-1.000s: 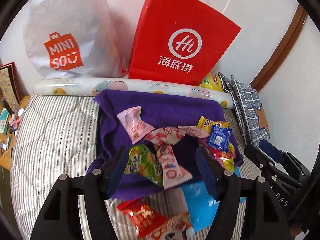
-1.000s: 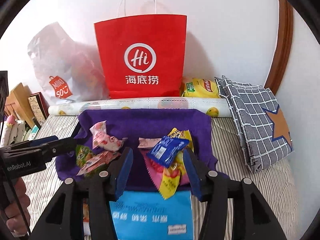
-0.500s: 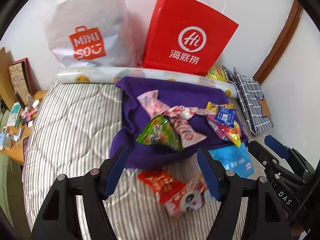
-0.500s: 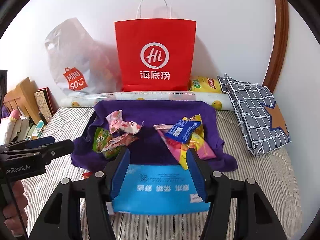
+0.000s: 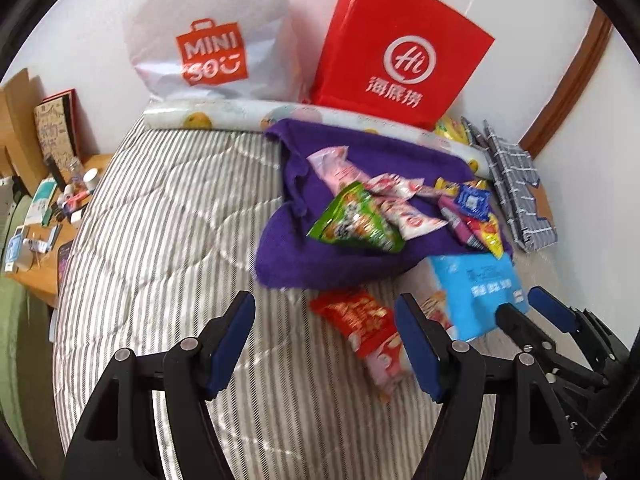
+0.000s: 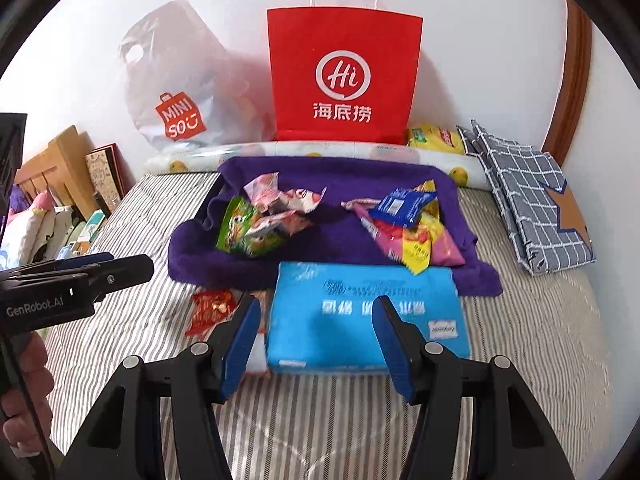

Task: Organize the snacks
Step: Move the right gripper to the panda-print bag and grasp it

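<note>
Left wrist view shows the left gripper [image 5: 324,344] with its jaws apart and nothing between them, hanging over the striped mattress [image 5: 168,240]; a red snack packet [image 5: 352,316] lies on the bed just beyond and to the right of the gap, partly behind the right-hand jaw. Right wrist view shows the right gripper [image 6: 316,344] with its jaws also apart and gripping nothing, having narrowed slightly in the last moment; seen through the gap is the near part of a flat blue pack [image 6: 360,312], which lies on the mattress, its far edge overlapping the near edge of a purple towel [image 6: 352,176]. On that towel the loose snacks lie in two heaps: a green packet [image 6: 240,232] with pink-and-white wrappers [image 6: 280,196] on the left, and a small blue packet [image 6: 400,206] over pink and yellow ones on the right. Behind the towel runs a rolled printed sheet [image 6: 280,152], and against the wall stand a red paper bag [image 6: 344,76] and a white plastic bag [image 6: 176,80]. A yellow crisp bag [image 6: 436,136] sits beside the red bag, and a folded checked cloth [image 6: 532,200] lies at the far right. At the left edge a person's hand [image 6: 24,392] holds the left gripper.
</note>
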`<state>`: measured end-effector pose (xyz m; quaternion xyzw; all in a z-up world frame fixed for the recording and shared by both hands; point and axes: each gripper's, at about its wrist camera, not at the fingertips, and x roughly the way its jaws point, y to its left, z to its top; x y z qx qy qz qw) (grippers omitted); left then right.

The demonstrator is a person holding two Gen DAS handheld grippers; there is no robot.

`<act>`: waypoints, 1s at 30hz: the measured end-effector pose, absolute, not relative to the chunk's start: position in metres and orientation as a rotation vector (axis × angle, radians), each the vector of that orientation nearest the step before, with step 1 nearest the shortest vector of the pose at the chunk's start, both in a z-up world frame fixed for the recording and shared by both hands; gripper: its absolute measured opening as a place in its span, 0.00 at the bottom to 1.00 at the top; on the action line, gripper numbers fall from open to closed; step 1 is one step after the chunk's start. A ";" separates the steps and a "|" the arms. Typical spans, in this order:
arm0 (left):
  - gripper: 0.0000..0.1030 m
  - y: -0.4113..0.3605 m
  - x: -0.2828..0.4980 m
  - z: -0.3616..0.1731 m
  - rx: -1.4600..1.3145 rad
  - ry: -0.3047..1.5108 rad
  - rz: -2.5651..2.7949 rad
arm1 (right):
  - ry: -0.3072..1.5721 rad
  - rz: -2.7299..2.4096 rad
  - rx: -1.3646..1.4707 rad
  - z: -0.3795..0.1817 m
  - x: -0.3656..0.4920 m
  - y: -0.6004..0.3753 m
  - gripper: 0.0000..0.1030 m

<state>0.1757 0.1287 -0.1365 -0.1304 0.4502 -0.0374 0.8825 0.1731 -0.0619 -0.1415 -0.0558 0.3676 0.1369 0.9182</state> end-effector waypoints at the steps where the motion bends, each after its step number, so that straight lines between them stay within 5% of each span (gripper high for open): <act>1: 0.69 0.130 0.175 -0.139 -0.270 0.944 -0.069 | 0.761 0.284 -0.110 -0.143 0.172 -0.062 0.48; 24: 0.69 0.172 0.144 -0.167 -0.332 0.998 -0.012 | 0.854 0.351 -0.106 -0.182 0.164 -0.019 0.43; 30: 0.69 0.170 0.140 -0.169 -0.340 1.007 -0.017 | 0.846 0.357 -0.106 -0.180 0.160 -0.021 0.26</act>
